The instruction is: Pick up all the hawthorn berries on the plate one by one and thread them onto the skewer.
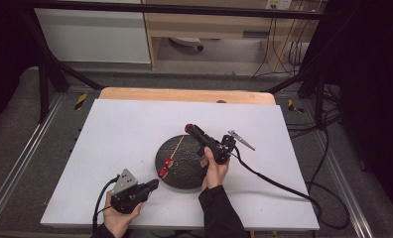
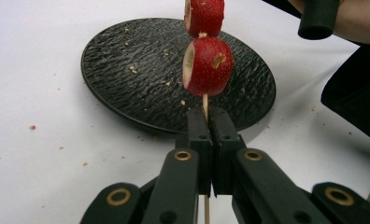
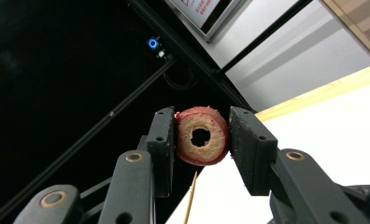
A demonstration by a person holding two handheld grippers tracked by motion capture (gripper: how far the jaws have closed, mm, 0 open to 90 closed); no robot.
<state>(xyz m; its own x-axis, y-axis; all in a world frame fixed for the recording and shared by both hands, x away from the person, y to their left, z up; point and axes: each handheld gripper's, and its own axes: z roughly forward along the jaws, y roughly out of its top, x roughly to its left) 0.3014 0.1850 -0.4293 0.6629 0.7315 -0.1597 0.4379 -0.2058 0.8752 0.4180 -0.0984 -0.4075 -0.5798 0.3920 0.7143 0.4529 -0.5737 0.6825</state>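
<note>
Red, cored fruit slices are being threaded onto a wooden skewer (image 2: pixel 205 103). The left gripper (image 2: pixel 205 122) is clenched on the skewer's lower end, holding it over the black plate (image 2: pixel 127 70), with two threaded slices (image 2: pixel 206 65) toward 12 o'clock of the jaws. The right gripper (image 3: pixel 202 135) grasps a third slice (image 3: pixel 202 136), hole facing the camera, raised beyond the plate's 1 o'clock rim. Judged next: align that hole with the skewer tip and slide the slice on.
</note>
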